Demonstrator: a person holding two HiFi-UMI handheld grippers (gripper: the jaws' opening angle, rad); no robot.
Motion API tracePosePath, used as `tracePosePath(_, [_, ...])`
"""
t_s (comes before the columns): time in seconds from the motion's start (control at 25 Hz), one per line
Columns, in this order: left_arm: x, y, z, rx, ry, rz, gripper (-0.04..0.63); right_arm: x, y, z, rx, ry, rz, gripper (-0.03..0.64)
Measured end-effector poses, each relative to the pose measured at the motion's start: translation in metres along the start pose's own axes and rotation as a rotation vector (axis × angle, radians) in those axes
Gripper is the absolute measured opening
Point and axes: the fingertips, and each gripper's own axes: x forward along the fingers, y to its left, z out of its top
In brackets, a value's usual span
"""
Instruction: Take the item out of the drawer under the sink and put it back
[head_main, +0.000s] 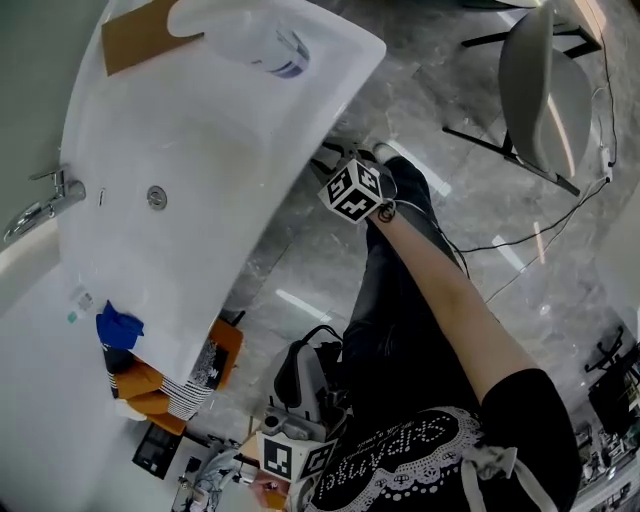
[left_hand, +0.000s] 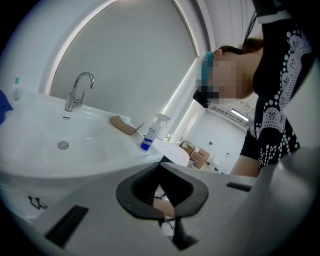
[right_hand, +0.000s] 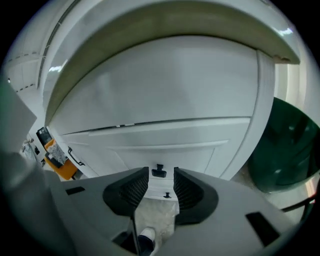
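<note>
1. Our right tongs (right_hand: 161, 174) stand wide open and point at the white cabinet (right_hand: 165, 90) under the sink (head_main: 200, 150). A black drawer handle (right_hand: 158, 171) shows in the gap between their tips. Neither pad presses on it, and we cannot tell if it is touched at all.
2. Our left tongs (left_hand: 160, 167) are closed tip to tip with nothing between them. They are raised at the sink's rim and look across the basin to the tap (left_hand: 77, 90) and a spray bottle (left_hand: 150, 132).
3. The drawer fronts (right_hand: 200, 160) sit flush and closed. The item is hidden from every view.
4. From the head view, our right arm (head_main: 450, 300) stretches down past the sink's front edge, with its marker cube (head_main: 355, 190) just off the rim.
</note>
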Motion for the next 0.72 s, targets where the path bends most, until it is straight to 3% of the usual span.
tracePosePath(0.16, [0.01, 0.003, 0.001, -0.046, 0.006, 0.01, 0.005, 0.026, 0.004, -0.012, 0.016, 0.033, -0.007, 0.146])
tracePosePath(0.4, [0.003, 0.021, -0.011, -0.052, 0.038, 0.04, 0.005, 0.05, 0.004, -0.014, 0.079, 0.039, -0.027, 0.144])
tracePosePath(0.72, [0.011, 0.027, -0.014, -0.079, 0.058, 0.054, 0.005, 0.062, 0.002, -0.013, 0.066, 0.047, -0.03, 0.144])
